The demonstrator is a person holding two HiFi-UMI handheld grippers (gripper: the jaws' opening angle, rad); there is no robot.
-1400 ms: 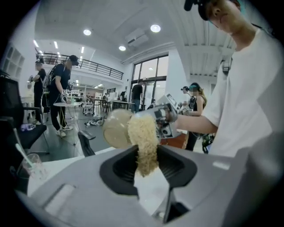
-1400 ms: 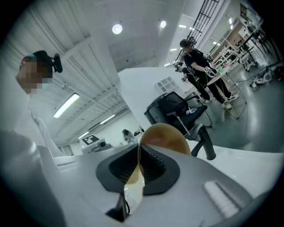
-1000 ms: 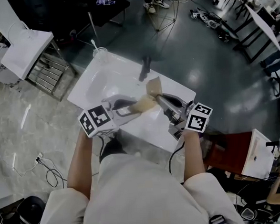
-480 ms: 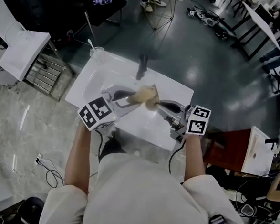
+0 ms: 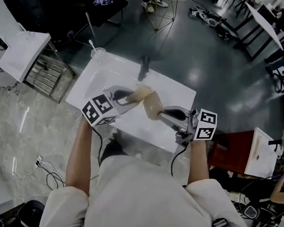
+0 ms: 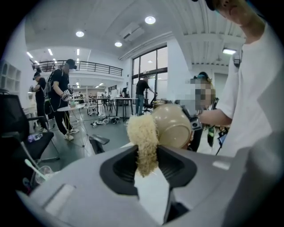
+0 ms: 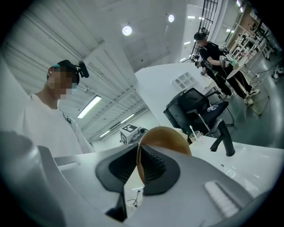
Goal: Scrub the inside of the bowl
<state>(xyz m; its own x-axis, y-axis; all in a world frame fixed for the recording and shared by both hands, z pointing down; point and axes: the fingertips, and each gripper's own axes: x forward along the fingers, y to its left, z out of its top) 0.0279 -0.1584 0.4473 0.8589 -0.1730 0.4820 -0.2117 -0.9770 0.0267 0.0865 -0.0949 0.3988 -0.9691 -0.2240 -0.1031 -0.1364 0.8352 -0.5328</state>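
The jaws of my right gripper (image 7: 138,166) nip the rim of the bowl (image 5: 152,106), mid-frame above the table (image 5: 94,85), so I should turn its hollow onto the scrubber (image 6: 143,135) clamped in my left gripper (image 5: 128,97).

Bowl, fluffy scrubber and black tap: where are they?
bowl (image 7: 171,135), right gripper view, its brown side.
scrubber (image 6: 143,133), left gripper view, its fluffy top.
tap (image 5: 144,67), head view, its dark stem.
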